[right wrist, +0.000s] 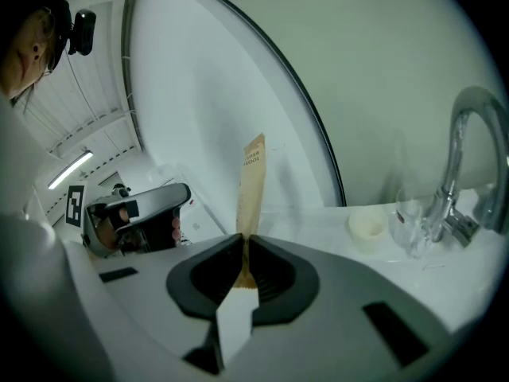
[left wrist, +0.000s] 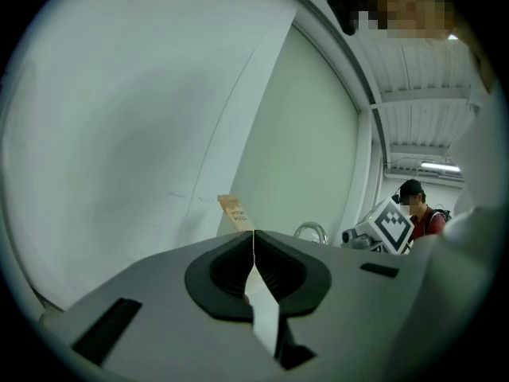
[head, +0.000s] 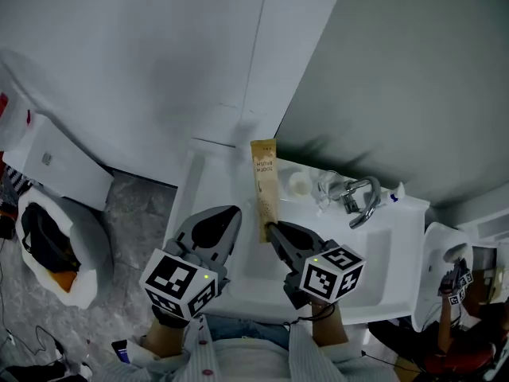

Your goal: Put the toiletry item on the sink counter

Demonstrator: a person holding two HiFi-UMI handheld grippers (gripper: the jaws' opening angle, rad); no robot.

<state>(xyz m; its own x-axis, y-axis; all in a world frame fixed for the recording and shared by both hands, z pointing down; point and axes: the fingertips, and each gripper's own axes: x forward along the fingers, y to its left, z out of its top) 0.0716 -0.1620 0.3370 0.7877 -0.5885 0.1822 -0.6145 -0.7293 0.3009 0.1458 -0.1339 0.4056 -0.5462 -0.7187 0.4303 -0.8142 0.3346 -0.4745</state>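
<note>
A tan paper toothbrush packet (head: 265,183) stands up out of my right gripper (head: 269,229), which is shut on its lower end; the packet's top leans toward the wall at the left end of the white sink counter (head: 213,175). In the right gripper view the packet (right wrist: 252,188) rises straight from between the closed jaws of the right gripper (right wrist: 242,243). My left gripper (head: 235,212) hovers just left of it, shut with nothing in it. The left gripper view has the left gripper (left wrist: 254,237) with jaws together and the packet (left wrist: 235,212) beyond them.
A chrome faucet (head: 363,198) stands at the back of the basin (head: 382,255), with a clear glass (head: 327,186) and a small white cup (head: 300,183) beside it. A mirror (head: 398,78) fills the wall behind. A bag-lined bin (head: 54,247) sits on the floor at left.
</note>
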